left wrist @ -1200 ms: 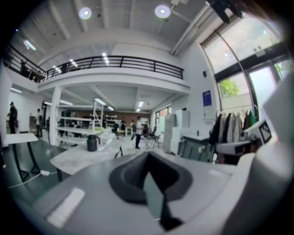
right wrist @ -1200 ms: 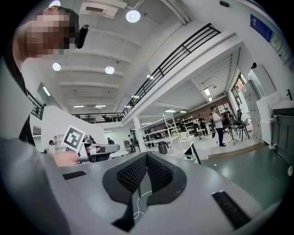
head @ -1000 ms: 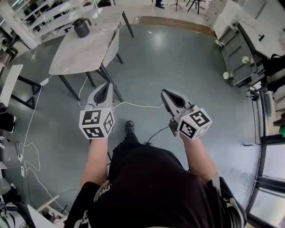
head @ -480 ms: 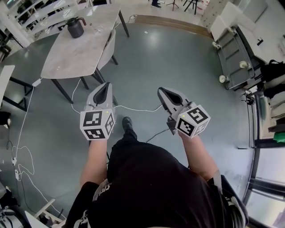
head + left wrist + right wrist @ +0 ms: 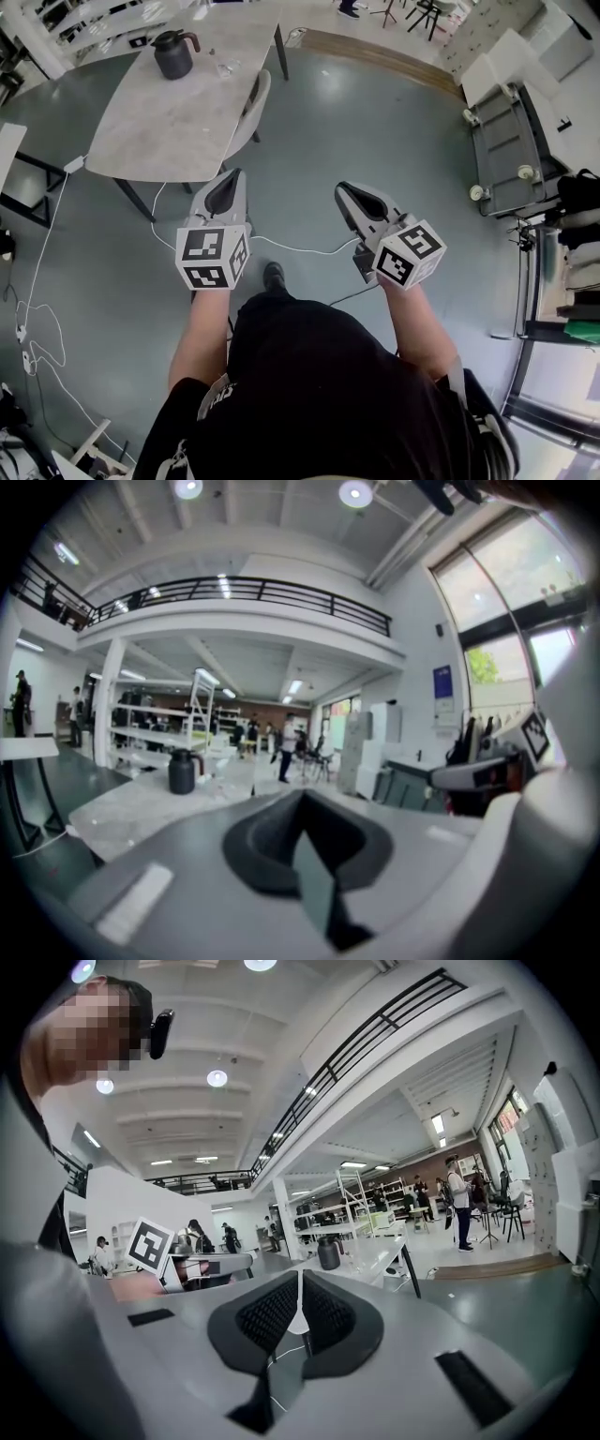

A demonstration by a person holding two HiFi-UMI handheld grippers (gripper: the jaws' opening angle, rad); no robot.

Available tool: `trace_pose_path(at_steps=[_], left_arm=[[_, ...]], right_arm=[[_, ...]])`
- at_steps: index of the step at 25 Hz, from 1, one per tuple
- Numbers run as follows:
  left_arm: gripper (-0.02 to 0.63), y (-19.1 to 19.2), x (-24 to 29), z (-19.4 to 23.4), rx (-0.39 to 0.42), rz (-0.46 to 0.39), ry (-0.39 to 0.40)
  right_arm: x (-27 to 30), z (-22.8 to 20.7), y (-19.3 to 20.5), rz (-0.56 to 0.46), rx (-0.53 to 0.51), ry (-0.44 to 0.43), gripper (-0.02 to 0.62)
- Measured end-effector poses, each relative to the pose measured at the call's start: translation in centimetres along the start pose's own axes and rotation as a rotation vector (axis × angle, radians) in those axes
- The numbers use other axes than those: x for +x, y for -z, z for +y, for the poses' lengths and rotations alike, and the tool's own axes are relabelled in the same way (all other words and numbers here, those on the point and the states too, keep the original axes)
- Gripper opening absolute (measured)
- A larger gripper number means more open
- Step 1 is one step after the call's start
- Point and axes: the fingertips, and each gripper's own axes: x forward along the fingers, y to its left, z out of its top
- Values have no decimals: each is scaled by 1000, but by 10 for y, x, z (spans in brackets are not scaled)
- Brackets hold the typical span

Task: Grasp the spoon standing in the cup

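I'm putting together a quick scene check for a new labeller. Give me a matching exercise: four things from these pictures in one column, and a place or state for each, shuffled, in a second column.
Things:
1. dark jug
2. white cable
3. left gripper
4. chair

Places or states:
A. lying on the floor
B. jaws together, nothing between them
C. standing on the pale table
D. beside the table's edge

Pairs: 1-C, 2-A, 3-B, 4-D
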Motion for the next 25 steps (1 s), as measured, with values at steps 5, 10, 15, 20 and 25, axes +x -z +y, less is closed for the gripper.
trace_pose_path(at_steps=[5, 10, 15, 20, 25], left_arm=[[9, -17, 38, 48, -13, -6, 11], [9, -26, 59, 89, -25, -1, 10], [9, -26, 66, 121, -52, 8, -13], [9, -26, 82, 142, -68, 17, -22], [9, -28, 107, 148, -73, 21, -26]], right_arm=[[65, -12, -24, 3, -12, -7, 12], [109, -17, -30, 5, -1, -18, 12], [139, -20, -27, 21, 7, -37, 13], [163, -30, -35, 18, 3, -44, 12], [182, -51, -37, 33, 16, -60, 12]])
